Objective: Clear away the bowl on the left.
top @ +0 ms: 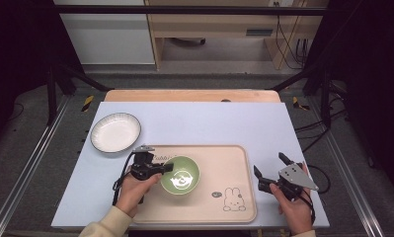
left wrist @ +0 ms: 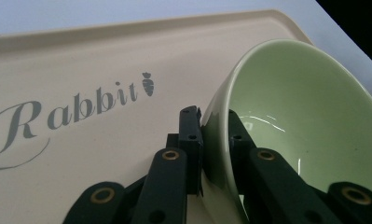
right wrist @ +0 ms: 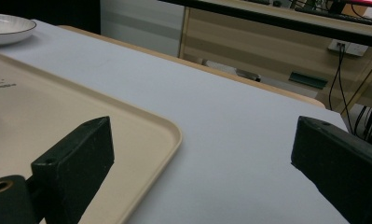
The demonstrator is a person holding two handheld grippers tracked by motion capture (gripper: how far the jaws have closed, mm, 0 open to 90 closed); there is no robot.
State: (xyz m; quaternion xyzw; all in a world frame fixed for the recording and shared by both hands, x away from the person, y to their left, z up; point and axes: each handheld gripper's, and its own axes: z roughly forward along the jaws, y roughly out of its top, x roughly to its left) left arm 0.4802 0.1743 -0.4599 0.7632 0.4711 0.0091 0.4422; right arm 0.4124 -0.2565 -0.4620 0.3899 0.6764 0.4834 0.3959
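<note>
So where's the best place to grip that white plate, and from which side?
By its raised rim, at the edge nearest the left gripper. The white plate lies flat and shallow on the table, so only the thin upturned rim fits between jaws, one inside, one outside.

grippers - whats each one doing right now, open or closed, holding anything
Left claw: shut on the green bowl, one jaw inside the rim and one outside.
Right claw: open, holding nothing.

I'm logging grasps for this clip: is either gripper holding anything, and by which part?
The left gripper is clamped on the green bowl by its rim, one jaw inside, one outside. The right gripper is open and holds nothing.
</note>
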